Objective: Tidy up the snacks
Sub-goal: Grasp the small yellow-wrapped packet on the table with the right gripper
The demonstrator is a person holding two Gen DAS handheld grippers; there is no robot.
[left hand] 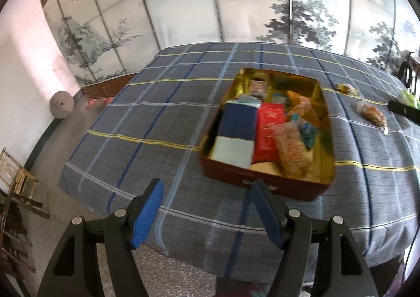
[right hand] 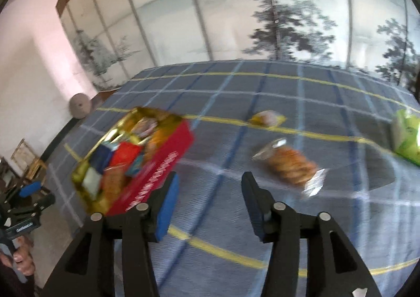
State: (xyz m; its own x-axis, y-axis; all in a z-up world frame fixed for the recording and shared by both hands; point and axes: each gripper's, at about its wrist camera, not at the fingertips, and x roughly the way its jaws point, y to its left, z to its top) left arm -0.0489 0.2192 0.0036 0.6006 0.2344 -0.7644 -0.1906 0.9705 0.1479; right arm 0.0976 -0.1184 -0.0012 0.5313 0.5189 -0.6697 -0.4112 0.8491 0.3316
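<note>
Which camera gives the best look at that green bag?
The right wrist view: the green bag lies on the tablecloth at the frame's right edge. The left wrist view shows only a green sliver.

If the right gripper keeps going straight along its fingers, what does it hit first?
Most likely the blue plaid tablecloth: the right gripper, open and empty, points at bare cloth between the red tin box of snacks and the clear packet of orange-brown snacks. Blur makes depth uncertain.

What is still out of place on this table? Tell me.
Three snacks lie loose on the plaid cloth, outside the red tin: a clear packet of orange snacks, a small yellow packet and a green bag.
</note>
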